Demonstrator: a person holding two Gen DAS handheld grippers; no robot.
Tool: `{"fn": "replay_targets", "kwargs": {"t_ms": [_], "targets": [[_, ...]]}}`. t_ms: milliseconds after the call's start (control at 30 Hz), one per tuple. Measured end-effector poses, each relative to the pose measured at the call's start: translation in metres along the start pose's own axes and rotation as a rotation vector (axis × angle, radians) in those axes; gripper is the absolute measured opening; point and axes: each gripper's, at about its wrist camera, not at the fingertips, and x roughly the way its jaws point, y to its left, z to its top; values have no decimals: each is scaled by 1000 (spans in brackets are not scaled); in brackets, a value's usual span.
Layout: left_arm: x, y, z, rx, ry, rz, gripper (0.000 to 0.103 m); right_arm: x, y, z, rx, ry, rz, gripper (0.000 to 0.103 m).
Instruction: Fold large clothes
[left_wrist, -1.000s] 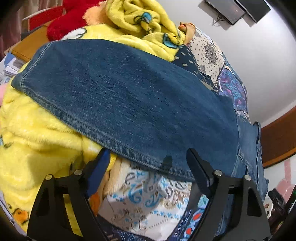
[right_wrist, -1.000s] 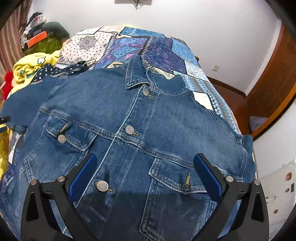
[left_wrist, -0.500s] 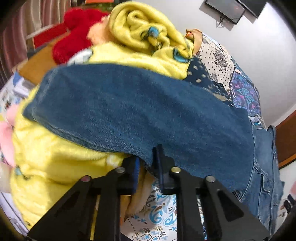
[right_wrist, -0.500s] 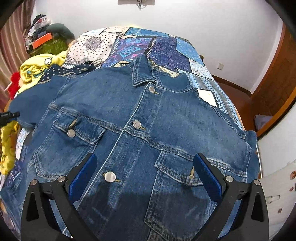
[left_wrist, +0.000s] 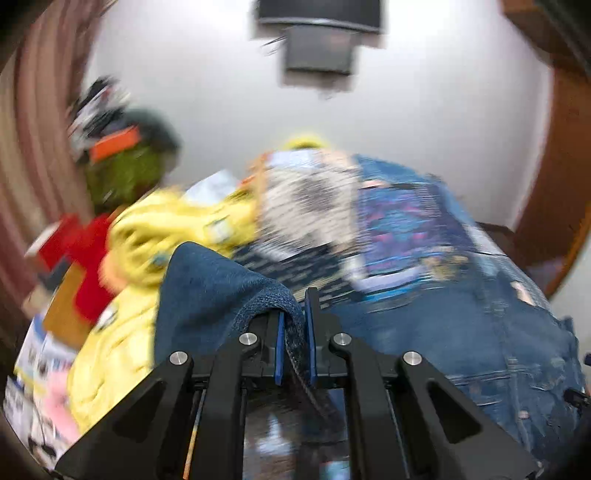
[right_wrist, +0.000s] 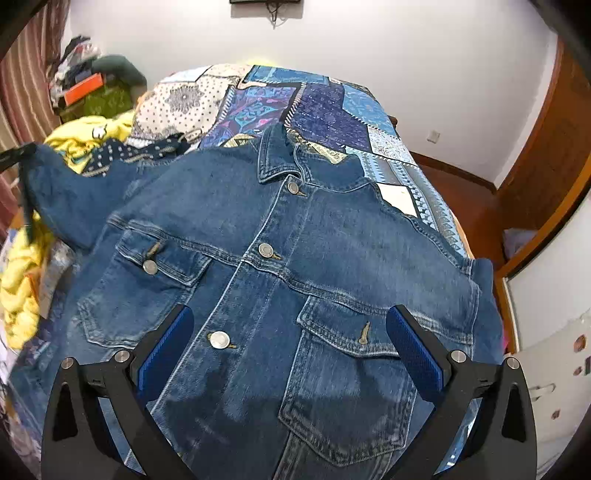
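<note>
A blue denim jacket (right_wrist: 295, 266) lies front up, buttoned, on the patchwork bedspread (right_wrist: 325, 110). My left gripper (left_wrist: 294, 347) is shut on the edge of the jacket's sleeve (left_wrist: 207, 295) and holds it lifted; the view is blurred by motion. In the right wrist view the lifted sleeve (right_wrist: 66, 195) stands up at the far left with the left gripper's tip on it. My right gripper (right_wrist: 291, 343) is open and empty, hovering over the jacket's lower front between the two chest pockets.
A yellow fleece blanket (right_wrist: 26, 280) is heaped at the bed's left edge, also in the left wrist view (left_wrist: 122, 332). Clothes and an orange box (right_wrist: 83, 85) are piled at the back left. A wooden door (right_wrist: 546, 147) stands right.
My left gripper closed on the sleeve edge and lifted it up off the yellow blanket, swinging toward the jacket. My right gripper stayed open, shifting slightly.
</note>
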Motion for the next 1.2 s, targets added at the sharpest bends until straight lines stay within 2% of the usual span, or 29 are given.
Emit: {"fn": "replay_targets", "kwargs": {"t_ms": [100,200,267,367,500,600,633,700,733,767,900,967,1033,1100,1200], "targets": [[4,-65,3,65,9,-168,9,-8,-5,-3,4,-11,-4,103],[18,-127,-14,168,73,-253,9,-16,-12,-7,2,-23,-18,103],[29,-164,-33,243,123,-282,9,-22,-19,-11,6,-30,-19,103],[47,-205,-70,312,247,-330,9,-29,-30,-16,16,-35,-19,103],[61,-230,-105,332,377,-326,9,-36,-45,-24,36,-41,-39,103],[55,-228,-117,297,428,-349,12,-39,-55,-30,55,-43,-48,103],[53,-222,-117,276,443,-357,17,-40,-57,-31,59,-45,-47,103],[48,-212,-116,239,467,-380,33,-42,-62,-33,75,-53,-40,103],[44,-203,-113,204,477,-391,47,-43,-63,-34,80,-55,-34,103],[39,-196,-111,176,474,-396,54,-43,-64,-34,86,-56,-29,103],[23,-174,-97,112,435,-397,61,-41,-64,-33,105,-60,-14,103],[21,-154,-90,60,414,-363,78,-42,-63,-33,112,-77,-20,103],[24,-131,-84,-3,394,-326,82,-42,-61,-31,107,-91,-25,103],[33,-113,-80,-64,399,-305,83,-42,-58,-31,91,-98,-26,103],[50,-82,-82,-199,441,-330,82,-41,-51,-31,63,-106,-38,103]]}}
